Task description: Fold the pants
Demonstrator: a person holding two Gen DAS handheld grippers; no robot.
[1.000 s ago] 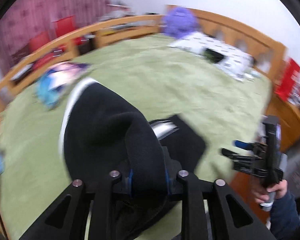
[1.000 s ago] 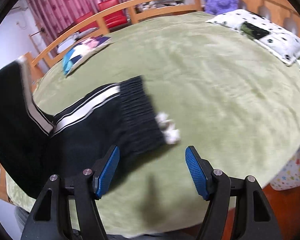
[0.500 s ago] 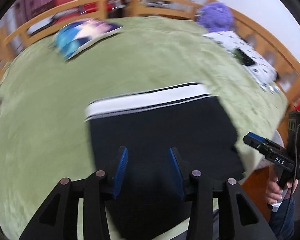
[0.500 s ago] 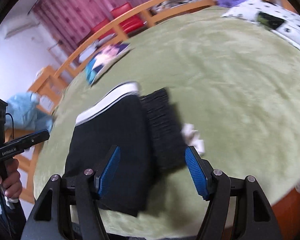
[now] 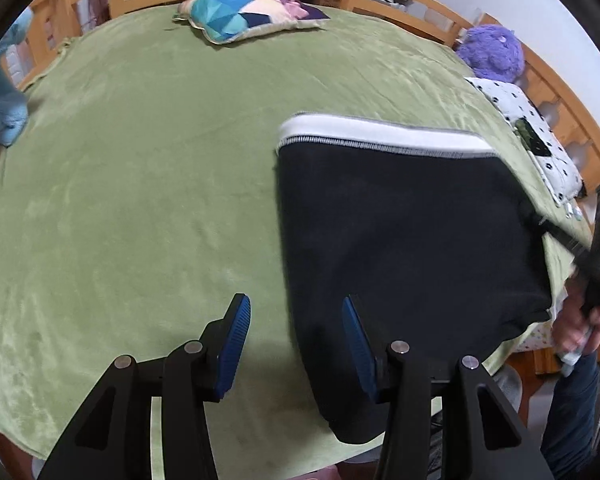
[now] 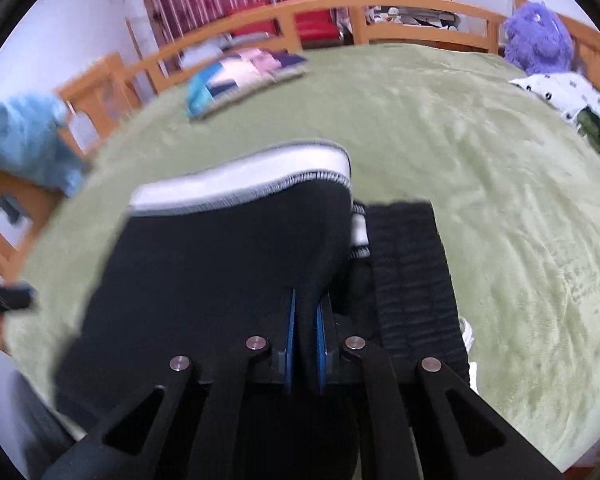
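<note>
My right gripper [image 6: 305,344] just clenched the folded pants [image 6: 220,280]; left gripper [image 5: 296,344] opening, empty; next fold needs its grip

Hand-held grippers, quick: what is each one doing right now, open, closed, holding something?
Left hand-held gripper: open, holding nothing, its jaws have just been opening.
Right hand-held gripper: closed on a fold of the black pants.

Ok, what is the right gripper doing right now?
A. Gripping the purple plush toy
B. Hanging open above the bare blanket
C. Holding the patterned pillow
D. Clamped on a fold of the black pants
D: in the right wrist view the right gripper has its jaws pinched on black fabric of the pants.
</note>
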